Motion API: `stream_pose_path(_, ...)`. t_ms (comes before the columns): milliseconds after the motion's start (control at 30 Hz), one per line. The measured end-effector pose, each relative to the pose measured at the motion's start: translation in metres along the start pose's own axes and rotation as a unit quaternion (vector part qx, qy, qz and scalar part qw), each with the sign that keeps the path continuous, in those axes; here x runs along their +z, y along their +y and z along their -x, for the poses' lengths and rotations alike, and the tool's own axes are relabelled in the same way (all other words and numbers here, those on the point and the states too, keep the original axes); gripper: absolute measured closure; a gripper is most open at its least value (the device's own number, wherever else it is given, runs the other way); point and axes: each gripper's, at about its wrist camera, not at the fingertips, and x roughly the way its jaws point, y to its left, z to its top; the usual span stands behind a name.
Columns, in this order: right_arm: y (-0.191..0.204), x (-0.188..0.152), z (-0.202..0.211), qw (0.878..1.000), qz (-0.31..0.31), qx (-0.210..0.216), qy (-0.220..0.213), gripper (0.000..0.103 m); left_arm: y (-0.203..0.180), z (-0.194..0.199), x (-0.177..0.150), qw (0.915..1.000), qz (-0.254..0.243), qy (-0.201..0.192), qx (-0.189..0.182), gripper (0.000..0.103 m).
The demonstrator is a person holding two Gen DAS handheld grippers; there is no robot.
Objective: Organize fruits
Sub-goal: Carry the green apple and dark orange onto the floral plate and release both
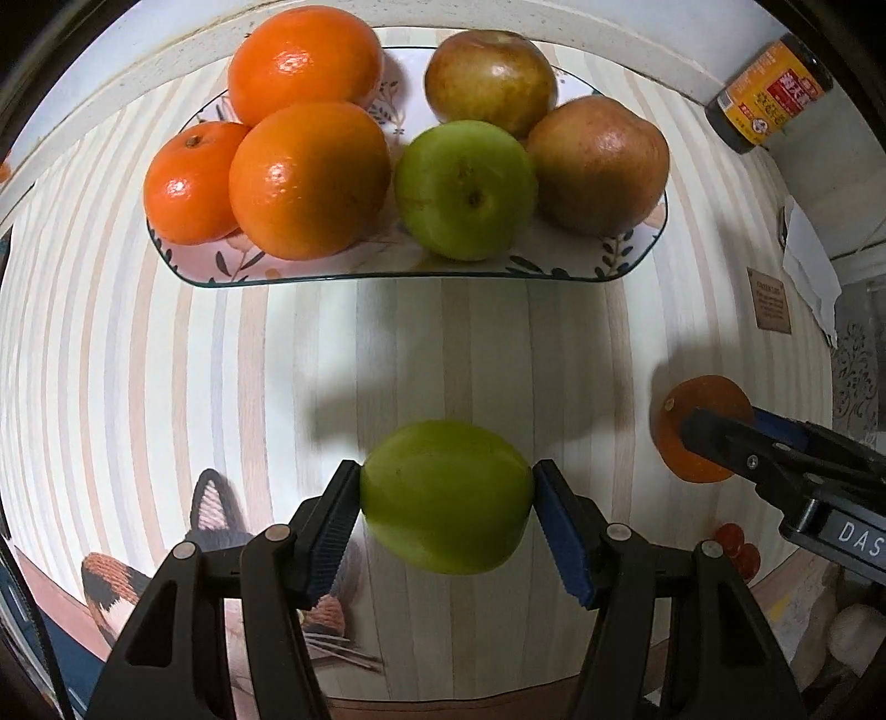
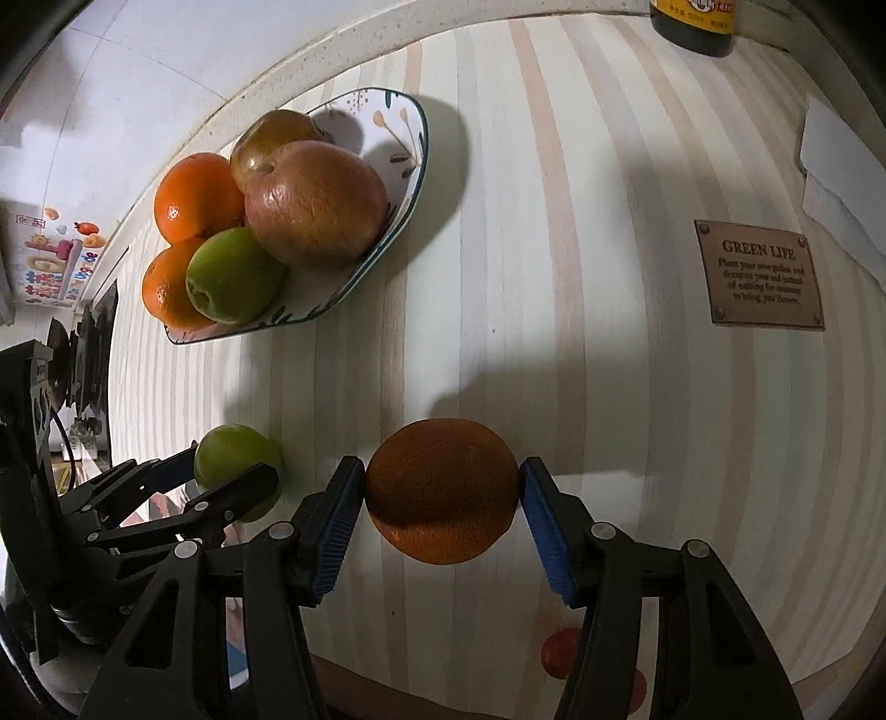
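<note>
In the left wrist view, the left gripper (image 1: 446,501) is clamped on a green apple (image 1: 446,495), both blue pads pressed against its sides, and it holds the fruit above the striped tablecloth (image 1: 166,360), short of the plate (image 1: 387,274). The plate sits ahead near the wall and already carries three oranges (image 1: 307,180) grouped on its left half and, on its right half, a second green apple (image 1: 465,188) with two reddish-brown apples (image 1: 601,163) behind it. At the right edge the right gripper (image 1: 692,437) shows from the side, closed on an orange (image 1: 700,432). In the right wrist view, the right gripper (image 2: 442,493) is likewise clamped on the orange (image 2: 442,490), pads tight on either side, the fruit carried over the cloth and well apart from the plate (image 2: 410,166), which lies up and to the left. The left gripper (image 2: 232,476) with its green apple (image 2: 235,459) appears just to the left. A dark sauce bottle (image 2: 692,27) stands by the wall and a small leather label (image 2: 758,277) is fixed to the cloth. The step in hand looks like the carry: both fruits are lifted and not yet placed. Judging by the sorted layout, the next move calls for bringing the apple to the right side beside the other green one, and the orange to the left pile, each lowered gently before the pads part so nothing rolls.
</note>
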Motion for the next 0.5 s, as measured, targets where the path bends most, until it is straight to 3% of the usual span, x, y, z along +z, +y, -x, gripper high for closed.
stream_pose_path(233,-0.001,0.004,0.013,1.0,-0.004,0.007,-0.009,0.043,0.017,0.032,0.009,0.9992,0.013,-0.027,-0.027,0.042)
stream_pose_path(500,0.028,0.027,0.059,0.997,0.005,0.057,-0.055,0.043,0.041,0.111,0.031,0.9932,0.012,-0.098,-0.061,0.042)
